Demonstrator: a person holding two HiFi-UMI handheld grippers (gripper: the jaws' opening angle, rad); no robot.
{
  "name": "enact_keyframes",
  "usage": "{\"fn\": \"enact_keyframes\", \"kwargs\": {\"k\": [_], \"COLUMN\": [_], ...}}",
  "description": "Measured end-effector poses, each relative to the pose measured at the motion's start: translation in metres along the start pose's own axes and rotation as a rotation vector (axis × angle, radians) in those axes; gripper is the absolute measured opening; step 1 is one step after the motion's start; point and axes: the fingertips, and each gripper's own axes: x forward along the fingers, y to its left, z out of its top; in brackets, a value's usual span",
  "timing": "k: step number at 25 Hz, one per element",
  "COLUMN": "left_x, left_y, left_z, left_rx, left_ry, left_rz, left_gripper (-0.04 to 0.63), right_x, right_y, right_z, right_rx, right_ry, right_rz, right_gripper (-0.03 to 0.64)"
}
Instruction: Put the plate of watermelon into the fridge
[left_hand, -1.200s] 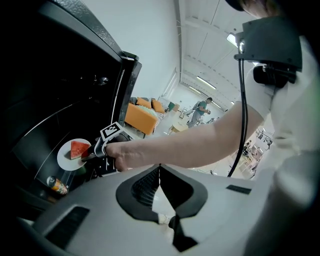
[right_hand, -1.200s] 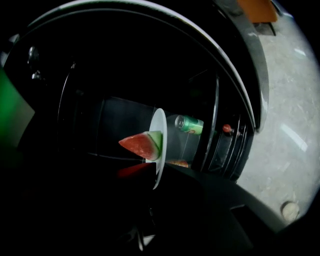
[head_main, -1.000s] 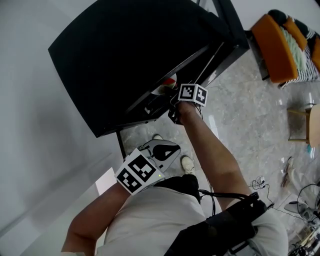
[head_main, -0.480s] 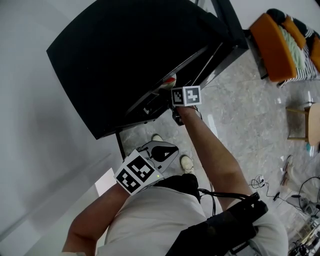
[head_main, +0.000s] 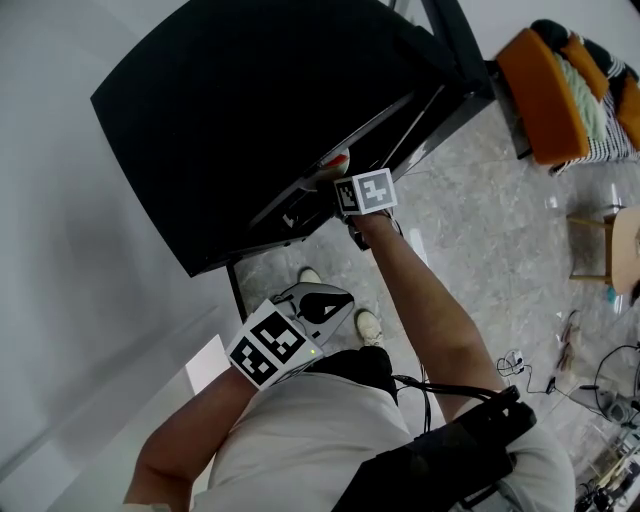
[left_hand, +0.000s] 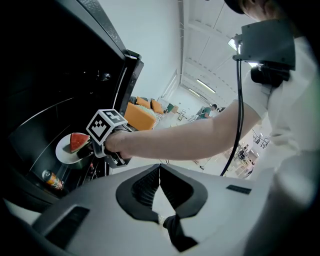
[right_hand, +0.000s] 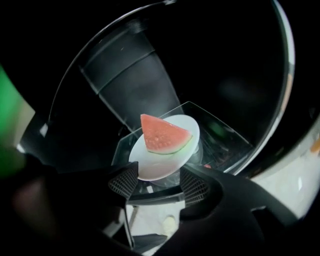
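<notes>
The left tool is held nearest the body. Its own view shows its jaws pressed together along a single seam, with nothing between them. In the head view, only its marker cube and grey housing are seen from above, so the jaw state is not legible there.

The right tool is extended on an outstretched forearm into the open black fridge. Its own view shows the two ribbed jaws set wide apart. The near rim of the white plate lies between them, but contact between the pads and the rim cannot be confirmed. The plate is seen level on a glass shelf inside the dark interior. A single red wedge of watermelon rests on it, the green rind turned to the right.

From the left gripper view, the same plate is shown side-on at the tip of the right tool. A drinks can, which the other two views do not show, appears below it. In the head view, only a sliver of plate and red fruit is seen at the fridge opening, just beyond the right tool's cube.

Farther off, an orange sofa stands on the pale stone floor, well apart from the fridge.
</notes>
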Motion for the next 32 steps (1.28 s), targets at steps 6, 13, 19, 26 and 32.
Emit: {"fn": "enact_keyframes", "kwargs": {"k": [6,13,19,26,32], "left_x": [-0.001,-0.003,-0.003,-0.004,0.001], "left_y": [-0.001,0.001,0.001,-0.012,-0.045], "left_z": [0.0,-0.002,-0.001,0.005,0.011], "left_rx": [0.006,-0.004,0.003,0.018,0.028], "left_ry": [-0.006,-0.003,-0.008,-0.02,-0.041], "left_rz": [-0.001,0.002,0.005,0.012,0.021], "left_gripper": [0.012,0.012,0.012,0.012,0.012], "right_x": [-0.002,0.0,-0.007,-0.03,-0.077], "right_y": [-0.003,-0.009,-0.017,-0.006,0.004], "right_z": [0.002,-0.004,-0.002,-0.011,-0.022], "right_rx": [-0.003,-0.073,-0.088,-0.084,-0.152], "right_ry": [-0.049,-0.051,-0.058,-0.048,-0.065], "right_rz": [-0.064,-0.139,-0.179,-0.145,-0.121], "right_gripper": [0.279,0.299,0.299,0.299,0.298]}}
